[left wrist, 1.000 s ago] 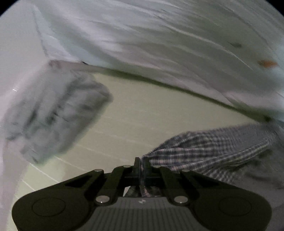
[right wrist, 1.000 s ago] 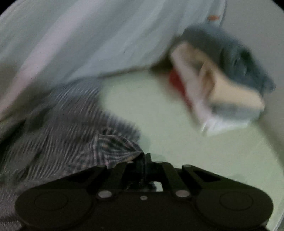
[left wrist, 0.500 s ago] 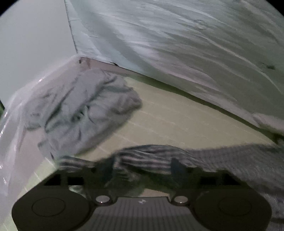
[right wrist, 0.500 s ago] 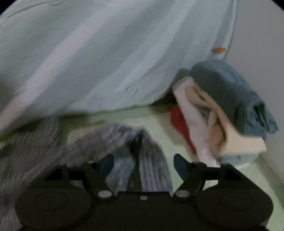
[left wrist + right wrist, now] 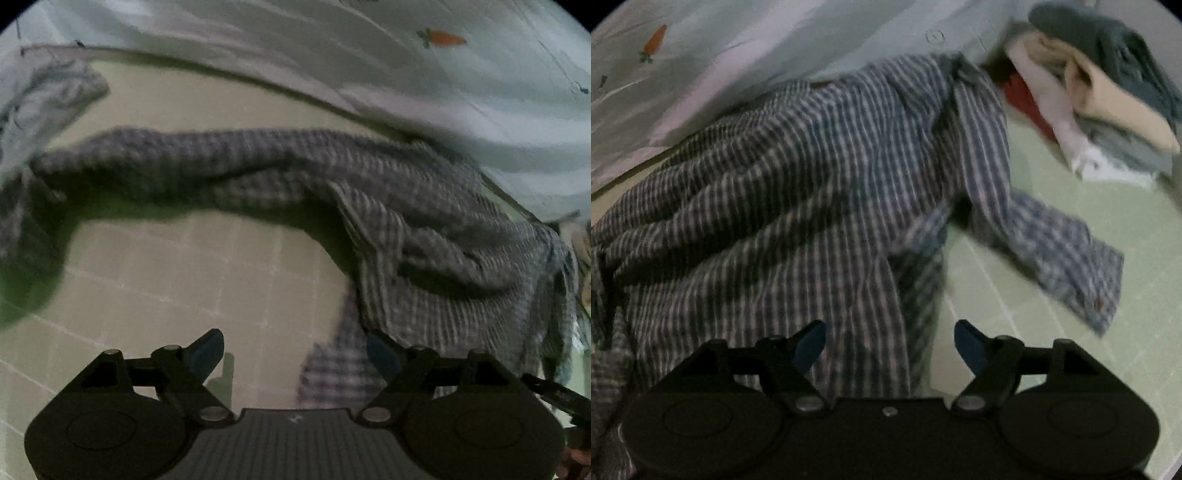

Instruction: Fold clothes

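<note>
A blue-and-white checked shirt (image 5: 388, 192) lies crumpled on the pale green mat (image 5: 184, 280). One sleeve stretches to the left in the left wrist view. My left gripper (image 5: 295, 350) stands open just above the mat, and a corner of the shirt lies by its right finger without being pinched. In the right wrist view the shirt (image 5: 798, 192) fills the left and middle, with a cuffed sleeve trailing right. My right gripper (image 5: 889, 343) hangs over the shirt's near edge. Its jaws are closing with cloth under the gap, but the pads do not press on it.
A stack of folded clothes (image 5: 1108, 92) sits at the far right of the mat. A crumpled grey garment (image 5: 44, 96) lies at the far left. A pale sheet with carrot prints (image 5: 424, 66) hangs along the back edge.
Both grippers were shut on the checked shirt a second ago and have let it go. The shirt has dropped onto the mat, and both views have tipped down towards it.
</note>
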A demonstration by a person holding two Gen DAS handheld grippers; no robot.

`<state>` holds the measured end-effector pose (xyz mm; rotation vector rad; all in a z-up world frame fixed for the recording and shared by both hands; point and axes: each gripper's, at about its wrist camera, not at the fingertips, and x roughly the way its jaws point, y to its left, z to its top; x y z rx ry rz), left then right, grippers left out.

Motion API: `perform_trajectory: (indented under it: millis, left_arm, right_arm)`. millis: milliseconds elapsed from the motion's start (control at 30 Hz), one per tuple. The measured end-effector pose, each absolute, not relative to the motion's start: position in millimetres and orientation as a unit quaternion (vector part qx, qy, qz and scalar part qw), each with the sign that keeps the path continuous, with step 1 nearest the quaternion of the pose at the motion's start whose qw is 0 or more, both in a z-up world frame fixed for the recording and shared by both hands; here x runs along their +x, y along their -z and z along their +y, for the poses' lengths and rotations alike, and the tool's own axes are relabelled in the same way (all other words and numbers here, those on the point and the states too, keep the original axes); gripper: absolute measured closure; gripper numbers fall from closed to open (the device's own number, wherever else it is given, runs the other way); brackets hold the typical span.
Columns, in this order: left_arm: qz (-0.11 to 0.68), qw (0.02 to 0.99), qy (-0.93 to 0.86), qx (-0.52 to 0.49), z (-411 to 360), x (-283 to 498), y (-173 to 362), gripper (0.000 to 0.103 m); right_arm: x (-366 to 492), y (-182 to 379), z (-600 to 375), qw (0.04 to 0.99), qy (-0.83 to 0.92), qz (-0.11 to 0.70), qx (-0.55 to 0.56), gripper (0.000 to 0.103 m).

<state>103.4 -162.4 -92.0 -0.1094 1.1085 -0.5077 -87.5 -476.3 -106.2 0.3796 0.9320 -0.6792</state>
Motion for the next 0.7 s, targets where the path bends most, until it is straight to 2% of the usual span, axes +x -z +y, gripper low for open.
perform_trajectory:
  millis: [33, 67, 100, 133, 167, 233, 500, 700]
  left_arm:
    - [0.523, 0.814, 0.245, -0.056, -162.5, 100.6, 94.1, 0.038]
    - [0.526, 0.811, 0.247, -0.061, -161.6, 97.9, 95.4, 0.048]
    - [0.53, 0.809, 0.244, -0.067, -159.6, 95.4, 95.6, 0.069]
    - [0.532, 0.808, 0.241, -0.073, -156.5, 92.4, 95.6, 0.093]
    - [0.532, 0.809, 0.237, -0.08, -152.1, 88.9, 95.3, 0.098]
    - [0.524, 0.815, 0.229, -0.096, -140.5, 82.2, 93.2, 0.103]
    - [0.483, 0.851, 0.159, -0.133, -85.7, 47.3, 74.4, 0.103]
    - [0.483, 0.857, 0.084, -0.16, -37.1, 7.8, 74.4, 0.103]
  right_arm:
    - [-91.6, 107.7, -473.9, 0.82, 0.317, 0.44, 0.181, 0.05]
    - [-96.1, 109.1, -470.6, 0.82, 0.315, 0.441, 0.185, 0.069]
    - [-100.7, 109.2, -469.4, 0.821, 0.31, 0.44, 0.192, 0.086]
    - [-105.2, 108.7, -469.3, 0.823, 0.303, 0.437, 0.199, 0.094]
    - [-108.9, 107.4, -468.8, 0.824, 0.3, 0.436, 0.201, 0.102]
    - [-115.5, 104.2, -467.3, 0.828, 0.298, 0.433, 0.197, 0.103]
    - [-151.7, 86.3, -473.5, 0.834, 0.301, 0.407, 0.222, 0.103]
    - [-184.1, 74.3, -482.8, 0.834, 0.319, 0.397, 0.213, 0.103]
